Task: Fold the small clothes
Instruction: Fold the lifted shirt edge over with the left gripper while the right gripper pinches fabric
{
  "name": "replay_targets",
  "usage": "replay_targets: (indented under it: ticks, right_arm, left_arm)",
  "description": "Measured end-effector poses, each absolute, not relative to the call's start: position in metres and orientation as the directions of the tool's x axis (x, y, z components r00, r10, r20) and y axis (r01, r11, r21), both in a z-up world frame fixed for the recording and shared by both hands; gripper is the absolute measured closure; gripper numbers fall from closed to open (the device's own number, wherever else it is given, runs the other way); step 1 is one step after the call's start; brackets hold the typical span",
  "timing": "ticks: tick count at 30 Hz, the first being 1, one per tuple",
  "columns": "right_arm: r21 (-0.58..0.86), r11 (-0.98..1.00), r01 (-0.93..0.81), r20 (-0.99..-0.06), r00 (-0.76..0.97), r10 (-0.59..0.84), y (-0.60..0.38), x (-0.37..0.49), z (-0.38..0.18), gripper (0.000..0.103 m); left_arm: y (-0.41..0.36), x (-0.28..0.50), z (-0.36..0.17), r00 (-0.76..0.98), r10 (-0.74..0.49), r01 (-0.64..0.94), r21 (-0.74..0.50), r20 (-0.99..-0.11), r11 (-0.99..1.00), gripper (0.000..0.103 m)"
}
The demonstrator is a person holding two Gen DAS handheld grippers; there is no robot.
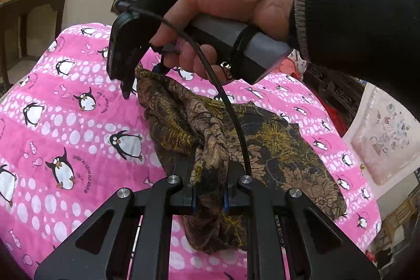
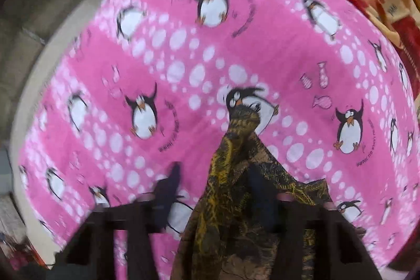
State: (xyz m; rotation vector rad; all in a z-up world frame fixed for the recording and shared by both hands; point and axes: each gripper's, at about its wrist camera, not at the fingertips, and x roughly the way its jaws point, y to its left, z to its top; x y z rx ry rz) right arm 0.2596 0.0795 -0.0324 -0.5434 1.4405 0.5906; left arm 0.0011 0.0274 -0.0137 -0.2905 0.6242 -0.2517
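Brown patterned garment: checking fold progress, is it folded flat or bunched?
Bunched: the garment hangs crumpled between the left gripper and right gripper.

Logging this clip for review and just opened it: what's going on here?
A person is working on a brown patterned garment over a pink penguin blanket, with a handheld gripper in each hand. The left gripper is shut on a bunched part of the garment. The right gripper, seen in the left view with the hand around its handle, pinches another edge and holds it up, so the cloth hangs between them. The right view is blurred. No tidy fold shows yet.
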Motion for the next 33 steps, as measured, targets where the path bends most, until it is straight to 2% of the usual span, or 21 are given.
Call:
replay_targets:
  ticks: [3, 5, 7, 11, 18, 27, 33]
  right_arm:
    - [-0.036, 0.724, -0.689, -0.999, 0.041, -0.010, 0.086, 0.256, -0.041, 0.076]
    - [-0.036, 0.725, -0.688, -0.999, 0.045, -0.007, 0.086, 0.255, -0.040, 0.089]
    - [-0.029, 0.728, -0.685, -0.999, 0.050, 0.007, 0.083, 0.256, -0.038, 0.095]
    - [0.027, 0.753, -0.657, -0.995, 0.053, 0.082, 0.056, 0.258, -0.022, 0.097]
    - [0.095, 0.814, -0.573, -0.983, 0.073, 0.166, -0.037, 0.262, 0.020, 0.097]
    - [0.107, 0.867, -0.487, -0.977, 0.112, 0.184, -0.162, 0.241, 0.043, 0.097]
    - [0.151, 0.884, -0.441, -0.965, 0.127, 0.228, -0.246, 0.227, 0.037, 0.097]
  left_arm:
    - [0.030, 0.000, -0.013, 0.781, -0.330, 0.146, -0.359, -0.530, 0.922, 0.091]
    - [0.034, 0.000, -0.013, 0.779, -0.344, 0.147, -0.380, -0.524, 0.913, 0.091]
    - [0.041, 0.000, -0.013, 0.775, -0.384, 0.163, -0.427, -0.503, 0.889, 0.091]
    - [0.045, 0.000, -0.011, 0.753, -0.472, 0.218, -0.504, -0.459, 0.836, 0.092]
    - [0.008, -0.005, 0.004, 0.691, -0.585, 0.347, -0.515, -0.424, 0.784, 0.092]
    - [-0.091, -0.002, 0.008, 0.565, -0.679, 0.499, -0.461, -0.469, 0.734, 0.092]
    - [-0.169, -0.001, 0.003, 0.513, -0.672, 0.552, -0.395, -0.534, 0.735, 0.092]
